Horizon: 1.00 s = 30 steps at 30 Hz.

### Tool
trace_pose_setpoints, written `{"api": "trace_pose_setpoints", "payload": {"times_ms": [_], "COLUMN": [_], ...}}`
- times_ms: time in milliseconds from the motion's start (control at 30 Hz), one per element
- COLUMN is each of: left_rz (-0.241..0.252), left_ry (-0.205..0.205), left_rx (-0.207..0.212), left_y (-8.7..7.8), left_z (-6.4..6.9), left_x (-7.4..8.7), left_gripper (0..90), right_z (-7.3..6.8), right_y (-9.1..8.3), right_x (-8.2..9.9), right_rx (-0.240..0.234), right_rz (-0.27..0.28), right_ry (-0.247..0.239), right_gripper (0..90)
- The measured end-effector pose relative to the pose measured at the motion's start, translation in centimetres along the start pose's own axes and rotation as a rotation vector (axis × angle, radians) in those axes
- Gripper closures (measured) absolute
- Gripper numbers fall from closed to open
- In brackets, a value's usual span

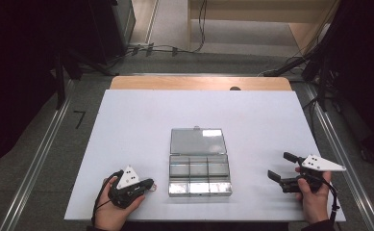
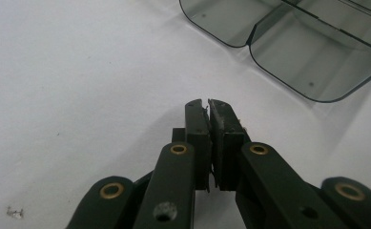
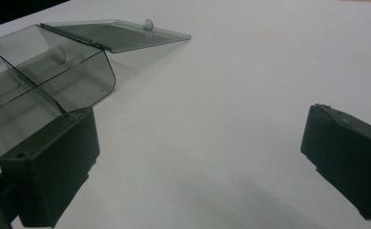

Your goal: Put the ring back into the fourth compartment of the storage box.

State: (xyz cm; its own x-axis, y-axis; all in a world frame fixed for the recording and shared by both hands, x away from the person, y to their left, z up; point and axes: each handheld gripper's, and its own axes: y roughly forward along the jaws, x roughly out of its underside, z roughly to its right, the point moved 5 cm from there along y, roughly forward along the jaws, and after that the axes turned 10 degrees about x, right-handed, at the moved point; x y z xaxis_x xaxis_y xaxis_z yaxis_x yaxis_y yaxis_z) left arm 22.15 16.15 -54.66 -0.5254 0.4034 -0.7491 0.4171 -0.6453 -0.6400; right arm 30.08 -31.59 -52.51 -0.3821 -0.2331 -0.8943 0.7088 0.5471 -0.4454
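Nearest to us, at about seven o'clock on the table (image 1: 127, 120), our left gripper (image 1: 148, 184) rests with its jaws pressed together. In the left gripper view its pads (image 2: 220, 125) meet with barely a slit between them, and we cannot make out anything held there beyond a thin dark fleck at the seam. A tiny metal scrap (image 2: 15, 213) lies on the white surface off to that view's lower left. At about four o'clock our right gripper (image 1: 281, 166) sits with its jaws spread wide and nothing between them, pointing toward the middle.

Between the two, at the centre, lies the clear compartment box (image 1: 199, 174), its lid (image 1: 198, 141) folded flat back toward twelve o'clock, the six cells apparently empty.

We judge the step to be picking up a small item for the box. To do it well, we keep the left jaws square to the tabletop, check that the piece is truly pinched before lifting, and steady the box wall with the right gripper only if it slides.

Beyond, the wooden table edge (image 1: 199, 83) and floor cables (image 1: 160, 48) lie at twelve o'clock.
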Motion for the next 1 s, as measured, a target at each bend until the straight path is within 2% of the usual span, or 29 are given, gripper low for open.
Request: {"api": "trace_pose_setpoints", "payload": {"times_ms": [167, 400, 1000], "left_rz": [0.009, 0.011, 0.067], "left_ry": [-0.012, -0.012, -0.009], "left_rx": [0.012, 0.008, 0.02], "left_y": [-0.03, -0.08, -0.76], "left_z": [-0.12, -0.14, 0.12], "left_x": [-0.01, -0.05, -0.65], "left_gripper": [88.3, 88.3, 88.3], "right_z": [0.02, 0.02, 0.03], "right_y": [-0.04, -0.04, -0.07], "right_x": [0.0, -0.01, -0.03], "right_rx": [-0.001, 0.0, 0.001], "right_rz": [0.002, 0.002, 0.005], "right_ry": [0.004, 0.003, 0.005], "right_gripper": [0.0, 0.0, 0.0]}}
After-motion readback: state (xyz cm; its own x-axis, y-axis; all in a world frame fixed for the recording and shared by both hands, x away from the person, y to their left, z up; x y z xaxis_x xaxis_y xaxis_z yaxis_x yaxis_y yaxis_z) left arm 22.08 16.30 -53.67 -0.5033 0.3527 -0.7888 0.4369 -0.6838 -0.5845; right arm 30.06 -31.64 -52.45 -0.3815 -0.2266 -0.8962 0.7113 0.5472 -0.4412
